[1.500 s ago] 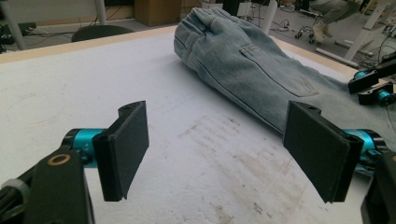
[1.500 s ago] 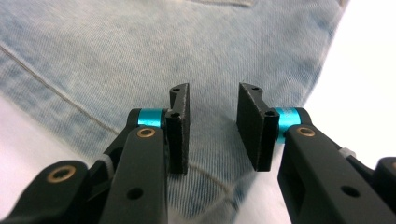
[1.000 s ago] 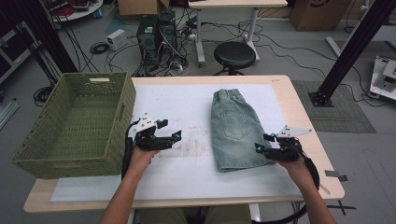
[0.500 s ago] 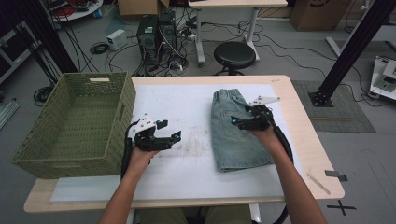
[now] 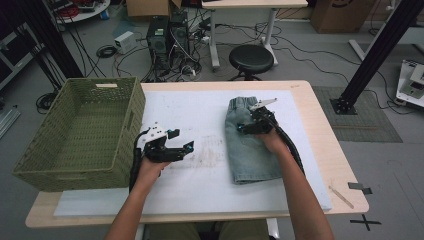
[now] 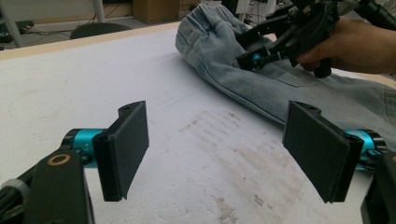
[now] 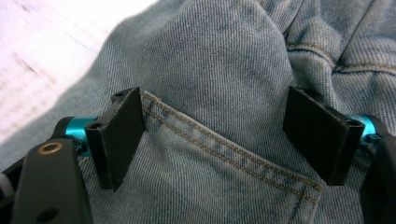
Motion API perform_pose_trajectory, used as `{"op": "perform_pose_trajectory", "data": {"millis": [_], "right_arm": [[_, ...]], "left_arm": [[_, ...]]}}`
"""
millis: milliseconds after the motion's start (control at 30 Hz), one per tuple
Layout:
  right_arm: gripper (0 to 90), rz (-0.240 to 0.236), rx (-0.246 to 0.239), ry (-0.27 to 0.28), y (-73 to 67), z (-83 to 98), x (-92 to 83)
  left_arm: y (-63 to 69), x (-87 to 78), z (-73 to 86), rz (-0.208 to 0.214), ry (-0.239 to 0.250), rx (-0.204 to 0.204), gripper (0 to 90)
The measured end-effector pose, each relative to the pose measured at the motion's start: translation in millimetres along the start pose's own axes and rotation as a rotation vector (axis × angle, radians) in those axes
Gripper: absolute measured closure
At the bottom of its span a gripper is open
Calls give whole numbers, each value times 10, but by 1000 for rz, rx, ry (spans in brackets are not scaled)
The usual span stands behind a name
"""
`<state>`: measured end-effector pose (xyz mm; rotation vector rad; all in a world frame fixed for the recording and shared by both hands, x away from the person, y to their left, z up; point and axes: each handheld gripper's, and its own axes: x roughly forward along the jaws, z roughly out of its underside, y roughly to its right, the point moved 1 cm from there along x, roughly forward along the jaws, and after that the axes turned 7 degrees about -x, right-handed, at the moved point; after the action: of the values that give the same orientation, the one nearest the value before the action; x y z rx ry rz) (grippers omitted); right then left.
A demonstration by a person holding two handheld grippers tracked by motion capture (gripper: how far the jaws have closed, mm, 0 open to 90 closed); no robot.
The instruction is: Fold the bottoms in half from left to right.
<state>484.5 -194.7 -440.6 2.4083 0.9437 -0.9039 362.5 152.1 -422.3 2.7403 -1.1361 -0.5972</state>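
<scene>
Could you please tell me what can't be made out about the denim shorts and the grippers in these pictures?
- Denim shorts: the underside is hidden in the high view; the right gripper and hand cover part of the top.
- Right gripper view: whether the open jaws touch the pocket seam is unclear; the table corner is blurred.
- Green basket: its near inner wall is hidden by its rim.

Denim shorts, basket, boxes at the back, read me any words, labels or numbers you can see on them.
None can be read.
Denim shorts: no label or print visible.
Green basket: no lettering.
Cardboard box: a dark mark, too blurred to read.
Black cross taped on the floor: a mark, not text.
</scene>
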Motion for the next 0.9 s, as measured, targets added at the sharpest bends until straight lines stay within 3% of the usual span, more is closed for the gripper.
{"op": "perform_pose_trajectory", "data": {"millis": [133, 367, 500, 667, 900], "right_arm": [[209, -3, 19, 3, 2, -1, -2], [208, 4, 36, 114, -16, -5, -413], [208, 4, 44, 165, -14, 157, -646], [208, 13, 69, 181, 29, 381, -865], [207, 63, 23, 164, 13, 603, -1143]], "left_arm": [[1, -9, -11, -3, 3, 0, 228], [0, 6, -15, -30, 10, 21, 229], [6, 16, -32, -33, 19, 25, 229], [28, 29, -74, -11, 24, -6, 225], [70, 79, -120, -1, 29, 1, 218]]}}
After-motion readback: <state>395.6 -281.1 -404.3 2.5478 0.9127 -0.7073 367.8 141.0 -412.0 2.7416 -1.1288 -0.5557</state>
